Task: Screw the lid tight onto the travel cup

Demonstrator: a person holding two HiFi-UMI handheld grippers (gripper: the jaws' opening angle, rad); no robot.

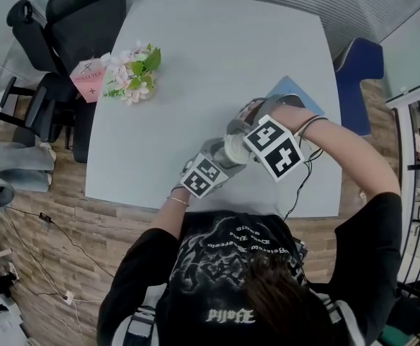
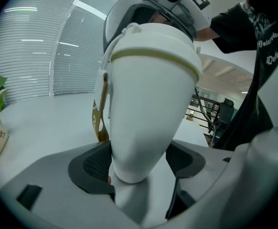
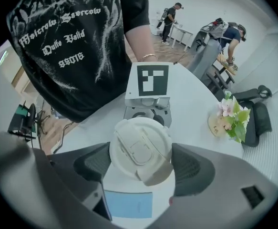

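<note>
A white travel cup (image 2: pixel 148 109) stands tilted over the table's near edge, its lid (image 3: pixel 139 149) seated on the rim. My left gripper (image 2: pixel 141 168) is shut on the cup's narrow lower body, a dark pad pressing each side. In the head view it reaches in from the lower left (image 1: pixel 222 163). My right gripper (image 3: pixel 141 163) points straight down over the top, and its two pads lie against opposite sides of the round lid. The lid's flip tab points toward the lower right in the right gripper view. The head view shows only a sliver of the lid (image 1: pixel 235 148) between the two marker cubes.
A pale table (image 1: pixel 195 63) carries a flower vase (image 1: pixel 134 71) and a pink box (image 1: pixel 88 79) at its far left. A blue sheet (image 3: pixel 129 204) lies under the right gripper. Black chairs (image 1: pixel 73 20) stand at the left and a blue chair (image 1: pixel 357 63) at the right.
</note>
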